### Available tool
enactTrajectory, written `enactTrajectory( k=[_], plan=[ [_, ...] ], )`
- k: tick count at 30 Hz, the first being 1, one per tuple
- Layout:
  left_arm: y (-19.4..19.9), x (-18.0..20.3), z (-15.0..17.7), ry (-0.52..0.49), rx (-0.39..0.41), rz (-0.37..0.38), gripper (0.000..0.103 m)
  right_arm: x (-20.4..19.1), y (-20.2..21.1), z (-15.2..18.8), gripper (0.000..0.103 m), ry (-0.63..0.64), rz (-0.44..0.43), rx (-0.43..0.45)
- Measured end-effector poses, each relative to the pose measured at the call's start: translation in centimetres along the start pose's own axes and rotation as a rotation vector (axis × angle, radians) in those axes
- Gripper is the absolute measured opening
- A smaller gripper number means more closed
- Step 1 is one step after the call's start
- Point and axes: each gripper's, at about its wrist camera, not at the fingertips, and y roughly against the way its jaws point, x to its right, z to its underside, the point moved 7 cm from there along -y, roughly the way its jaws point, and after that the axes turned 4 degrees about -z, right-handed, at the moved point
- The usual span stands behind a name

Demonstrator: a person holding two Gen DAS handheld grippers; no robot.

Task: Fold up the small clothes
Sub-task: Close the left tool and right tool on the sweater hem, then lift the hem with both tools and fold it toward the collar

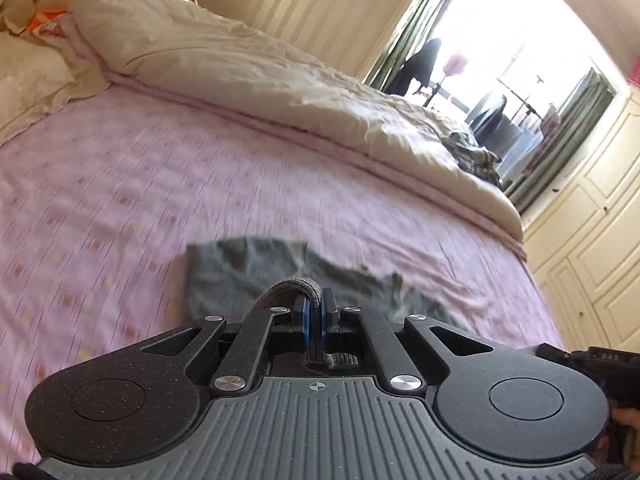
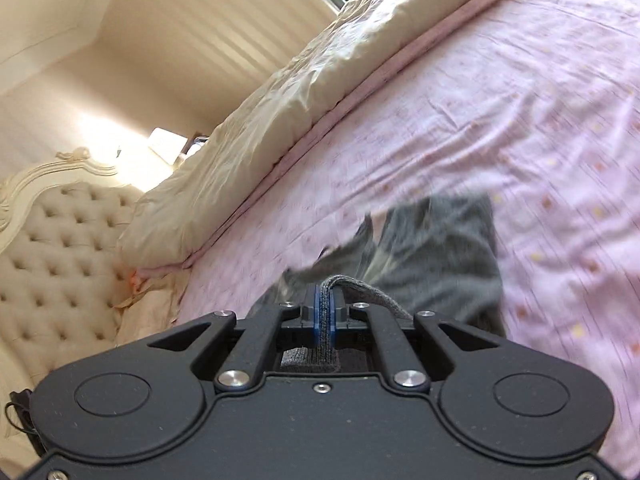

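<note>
Left tongs (image 1: pixel 315 309): blue pads clamped tight on a ribbed edge of the small grey knitted garment (image 1: pixel 240 276). Right tongs (image 2: pixel 326 307): same, pinched on another ribbed edge of it (image 2: pixel 440 256). Rest of the garment lies on the pink patterned bed sheet (image 1: pixel 160 184), just ahead of both tongs; motion-blurred, so I can't tell its fold. Cream crumpled duvet (image 1: pixel 224 60) bunched along the far side of the bed. Tufted cream headboard (image 2: pixel 60 248) visible in right view.
</note>
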Motion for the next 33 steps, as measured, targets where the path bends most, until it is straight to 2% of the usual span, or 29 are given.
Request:
enactTrajectory(
  k=[4,8,13,17,18,19,20,22,24,27,30,33],
  plan=[
    [-5.1,0.1,-2.4,-0.039,-0.018,-0.013,0.005,1.3,-4.7,-2.6,0.011,-0.031,0.051,0.0],
    [-9.6,-0.6,-3.5,-0.038,-0.064,-0.036,0.005,3.0,-8.8,-4.1,0.011,-0.069,0.111,-0.014],
    [-13.9,-1.7,-3.4,-0.076,-0.13,-0.082,0.005,4.8,-12.9,-5.0,0.011,-0.07,0.194,-0.061],
    [-16.3,-3.0,-3.0,-0.051,-0.181,-0.124,0.008,6.0,-15.3,-5.2,0.014,-0.047,0.257,-0.102],
    [-16.8,-3.4,-3.0,-0.039,-0.187,-0.146,0.01,6.3,-15.7,-5.2,0.021,-0.046,0.274,-0.104],
    [-17.3,-3.9,-3.2,-0.023,-0.195,-0.168,0.021,6.7,-15.8,-5.3,0.023,-0.045,0.29,-0.096],
    [-17.6,-4.4,-3.3,0.0,-0.198,-0.177,0.037,7.0,-16.0,-5.6,0.027,-0.05,0.303,-0.087],
    [-17.8,-5.2,-3.8,0.037,-0.19,-0.187,0.044,7.3,-16.0,-5.9,0.062,-0.048,0.316,-0.066],
    [-17.5,-5.3,-4.3,0.027,-0.185,-0.21,0.044,6.6,-15.6,-6.2,0.064,-0.001,0.308,-0.044],
    [-16.5,-4.6,-4.3,-0.058,-0.171,-0.216,0.047,4.6,-15.5,-5.7,0.064,0.13,0.296,-0.075],
    [-15.6,-3.2,-2.9,-0.149,-0.178,-0.185,0.05,2.5,-16.0,-3.6,0.064,0.278,0.289,-0.15],
    [-14.9,-1.6,0.0,-0.228,-0.213,-0.151,0.05,0.7,-17.0,-0.6,0.064,0.397,0.28,-0.232]
  ],
)
